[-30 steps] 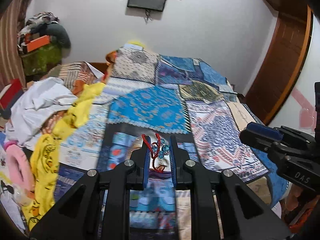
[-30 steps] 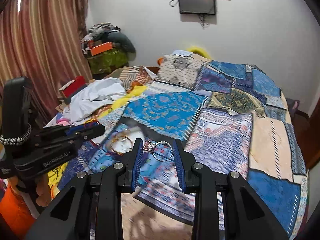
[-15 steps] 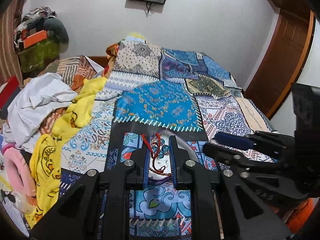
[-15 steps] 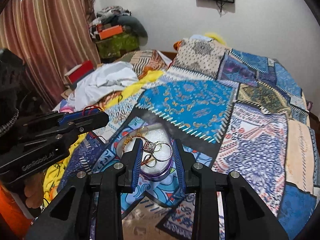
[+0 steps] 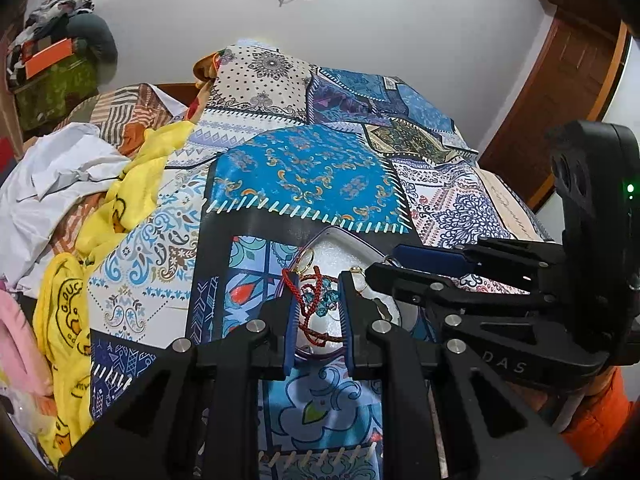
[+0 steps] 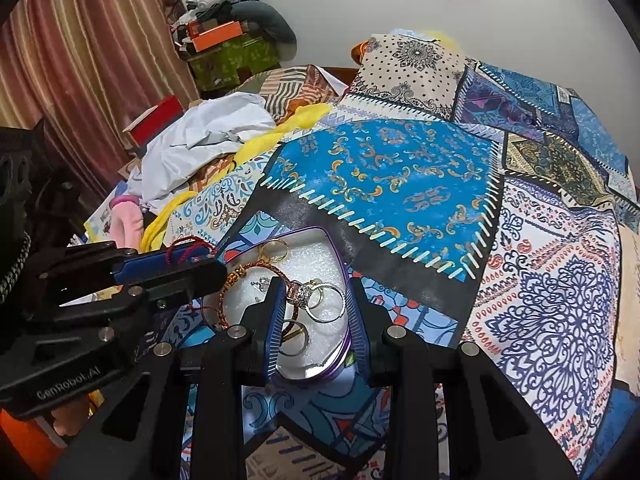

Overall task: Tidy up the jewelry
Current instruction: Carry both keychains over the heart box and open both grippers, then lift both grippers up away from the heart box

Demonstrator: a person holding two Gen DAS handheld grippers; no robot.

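A purple-rimmed tray (image 6: 320,233) lined with white foam lies on the patchwork bedspread; it also shows in the left wrist view (image 5: 340,236). It holds gold rings (image 6: 274,249), a braided gold bracelet (image 6: 256,270) and a gold band (image 6: 294,334). My left gripper (image 5: 318,304) is shut on a red cord bracelet with blue beads (image 5: 316,306), low over the tray. My right gripper (image 6: 316,300) is shut on a silver ring set with a jewelled piece (image 6: 316,298), just above the foam. Each gripper shows in the other's view.
A pile of white and yellow cloth (image 5: 80,184) and a pink item (image 6: 126,220) lie at the bed's left side. A curtain (image 6: 80,60) and stacked boxes (image 6: 228,48) stand beyond. A wooden door (image 5: 568,92) is at the right.
Both grippers have moved forward and down over the bed until they sit above the tray, side by side. Each still holds its piece.
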